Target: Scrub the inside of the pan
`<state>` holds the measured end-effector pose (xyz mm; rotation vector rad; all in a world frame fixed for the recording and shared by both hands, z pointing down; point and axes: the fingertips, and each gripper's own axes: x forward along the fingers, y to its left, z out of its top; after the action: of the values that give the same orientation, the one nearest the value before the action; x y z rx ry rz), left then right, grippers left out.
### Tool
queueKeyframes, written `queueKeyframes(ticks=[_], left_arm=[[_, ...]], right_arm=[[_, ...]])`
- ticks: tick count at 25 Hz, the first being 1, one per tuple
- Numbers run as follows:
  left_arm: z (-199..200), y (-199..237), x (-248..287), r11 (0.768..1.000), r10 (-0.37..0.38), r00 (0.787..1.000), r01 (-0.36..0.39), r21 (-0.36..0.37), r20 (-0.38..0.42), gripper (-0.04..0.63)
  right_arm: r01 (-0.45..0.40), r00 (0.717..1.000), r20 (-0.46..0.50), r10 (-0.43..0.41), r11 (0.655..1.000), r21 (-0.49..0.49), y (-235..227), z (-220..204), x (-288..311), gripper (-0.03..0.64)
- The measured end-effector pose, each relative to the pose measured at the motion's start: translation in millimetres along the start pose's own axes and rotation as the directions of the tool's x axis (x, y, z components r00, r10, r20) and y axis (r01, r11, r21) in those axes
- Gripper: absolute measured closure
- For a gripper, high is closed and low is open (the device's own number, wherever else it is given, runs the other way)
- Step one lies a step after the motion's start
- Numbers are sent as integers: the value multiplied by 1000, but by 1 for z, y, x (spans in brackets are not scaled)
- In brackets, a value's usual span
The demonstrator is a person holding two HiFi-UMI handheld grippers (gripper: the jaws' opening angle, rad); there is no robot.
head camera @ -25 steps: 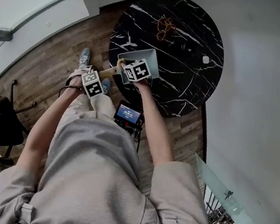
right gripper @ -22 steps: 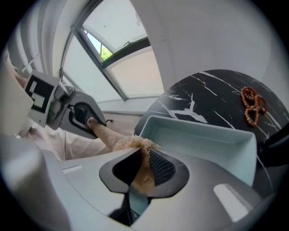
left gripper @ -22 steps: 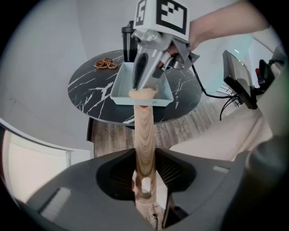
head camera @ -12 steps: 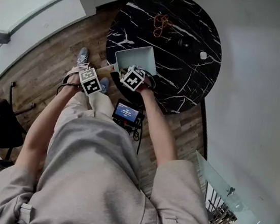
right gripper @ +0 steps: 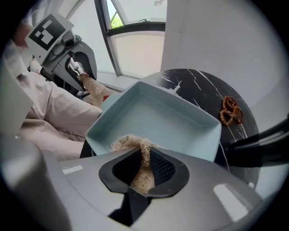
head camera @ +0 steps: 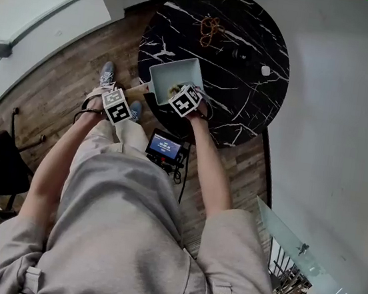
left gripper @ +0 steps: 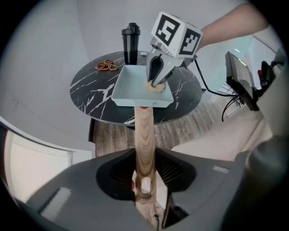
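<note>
A pale blue square pan [head camera: 170, 72] sits near the front left edge of a black marble table [head camera: 244, 97]. Its wooden handle [left gripper: 144, 135] sticks out past the table edge, and my left gripper [left gripper: 143, 185] is shut on it. My right gripper [right gripper: 143, 169] is shut on a beige fibre scrubber [right gripper: 135, 146]. It reaches down into the pan [right gripper: 167, 122] at the near side, with the scrubber [left gripper: 156, 87] resting on the pan floor. In the head view the right gripper [head camera: 178, 92] hangs over the pan's near right corner, and the left gripper [head camera: 135, 96] is down to the pan's left.
A string of brown beads [head camera: 211, 27], a black bottle [left gripper: 131, 43] and a small white object [head camera: 265, 70] lie on the far half of the table. A device with a lit screen [head camera: 165, 148] and cables sits on the wooden floor by my legs. A white wall stands to the right.
My right gripper has slid the scrubber a little inside the pan, first toward me, then to the right. The left gripper has kept its hold on the handle.
</note>
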<state>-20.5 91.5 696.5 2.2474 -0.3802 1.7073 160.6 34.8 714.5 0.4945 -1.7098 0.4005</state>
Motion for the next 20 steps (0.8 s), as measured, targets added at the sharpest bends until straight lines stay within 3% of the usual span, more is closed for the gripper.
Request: queueKeyframes(ticks=[4, 7, 10, 14, 17, 20], left_arm=[[0, 1, 0, 1000, 1, 1000, -1, -1, 7, 462], [0, 1, 0, 1000, 4, 1000, -4, -1, 7, 463], [0, -2, 0, 1000, 2, 1000, -2, 0, 0, 462], [0, -1, -1, 1000, 1, 1000, -1, 6, -5, 462], [-2, -4, -2, 1000, -2, 1000, 2, 2, -10, 462], [-2, -5, -2, 1000, -3, 1000, 3, 4, -10, 462]], right_arm=[[68, 994, -85, -66, 997, 20, -32, -24, -3, 546], [65, 994, -97, -59, 996, 66, -43, -32, -5, 546], [34, 999, -19, -32, 991, 126, -44, -20, -14, 545], [170, 969, 145, -198, 967, 188, -82, 16, -45, 545], [264, 943, 154, -295, 945, 194, -111, 25, -46, 545], [280, 939, 140, -315, 934, 221, -126, 31, -34, 543]])
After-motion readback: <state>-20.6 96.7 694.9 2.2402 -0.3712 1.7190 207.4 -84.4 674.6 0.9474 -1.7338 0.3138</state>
